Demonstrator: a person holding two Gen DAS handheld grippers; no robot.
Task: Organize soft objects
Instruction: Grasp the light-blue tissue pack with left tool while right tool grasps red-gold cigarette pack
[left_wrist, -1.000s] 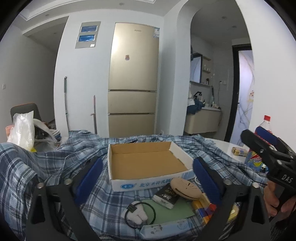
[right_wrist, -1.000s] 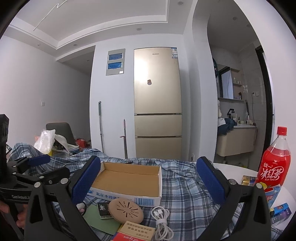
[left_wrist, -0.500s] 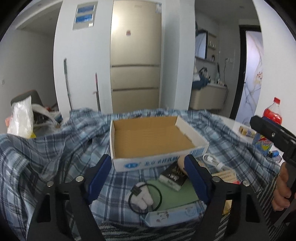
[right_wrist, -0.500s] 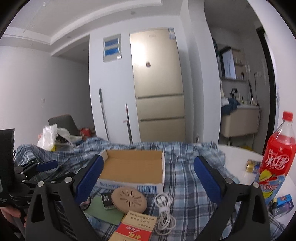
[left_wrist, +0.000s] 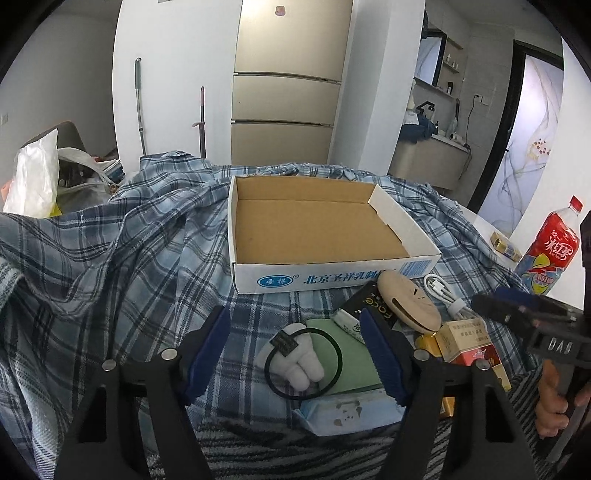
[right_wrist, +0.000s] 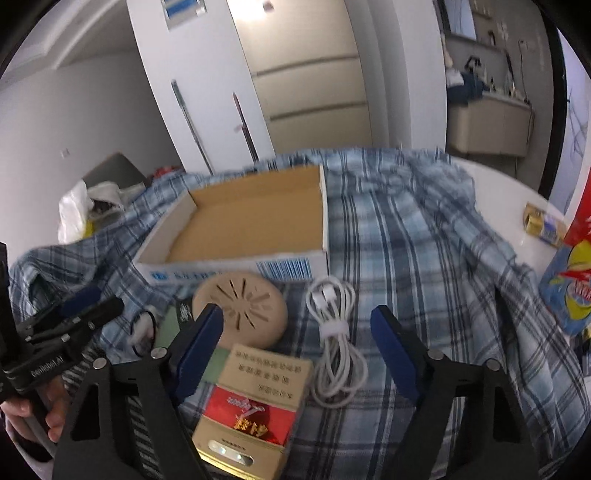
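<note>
A small white plush toy (left_wrist: 295, 363) with a black hair loop (left_wrist: 334, 363) around it lies on a green pad (left_wrist: 354, 356), in front of an open cardboard box (left_wrist: 332, 277). My left gripper (left_wrist: 295, 354) hangs just above the toy. Its jaws are closing and stand either side of the toy without pressing it. My right gripper (right_wrist: 297, 350) is also closing, over a red and gold cigarette pack (right_wrist: 258, 391) and a coiled white cable (right_wrist: 336, 332); nothing is gripped. The box (right_wrist: 229, 273) is empty.
A beige round disc (right_wrist: 240, 306), a black packet (left_wrist: 373, 308) and a pale blue tissue pack (left_wrist: 347, 410) crowd the near side. A plaid shirt (left_wrist: 110, 258) covers the table. A red drink bottle (left_wrist: 550, 251) stands at the right.
Both grippers have tipped downward and come nearer to the objects in front of the box. Both pairs of jaws have narrowed.
</note>
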